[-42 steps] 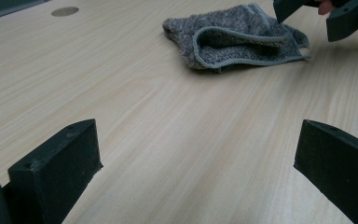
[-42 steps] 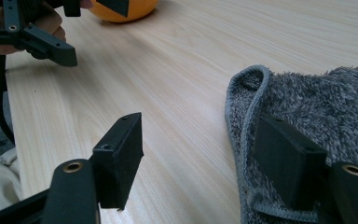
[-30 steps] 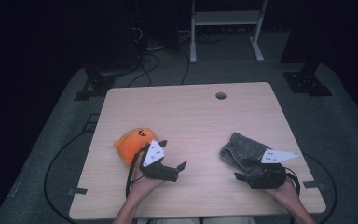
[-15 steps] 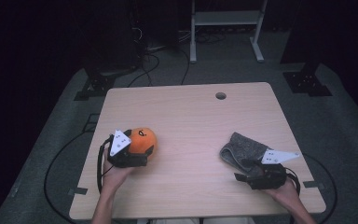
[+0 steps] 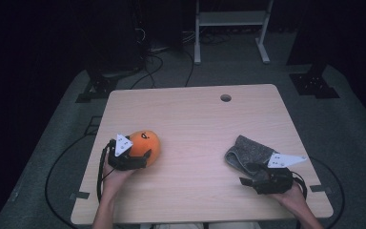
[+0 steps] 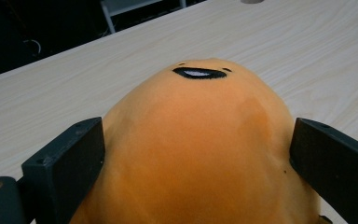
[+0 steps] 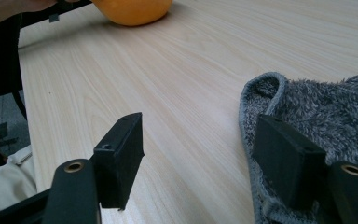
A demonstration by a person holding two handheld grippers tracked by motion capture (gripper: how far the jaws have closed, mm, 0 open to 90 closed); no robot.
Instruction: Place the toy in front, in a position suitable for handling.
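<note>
An orange plush (image 5: 147, 142) with a small stitched face rests on the left part of the wooden table (image 5: 195, 119). My left gripper (image 5: 142, 154) reaches it from the near left. In the left gripper view the plush (image 6: 200, 93) sits between the wide-apart jaws of that open gripper (image 6: 198, 140); I cannot tell if they touch it. A grey fuzzy cloth (image 5: 248, 152) lies at the right. My right gripper (image 5: 249, 172) is open at its near edge. One jaw stands over the cloth (image 7: 326, 102), the other over bare wood, as the right gripper (image 7: 200, 130) view shows.
A round cable hole (image 5: 226, 98) sits near the table's far edge. Cables trail from both grippers off the near edge. Beyond the table stand a white rack (image 5: 231, 19) and dark stands on a grey floor. The plush (image 7: 133, 9) appears far off in the right gripper view.
My left gripper swung from the plush's right front side over to its left and now has the plush between its jaws. The right gripper has stayed at the cloth.
</note>
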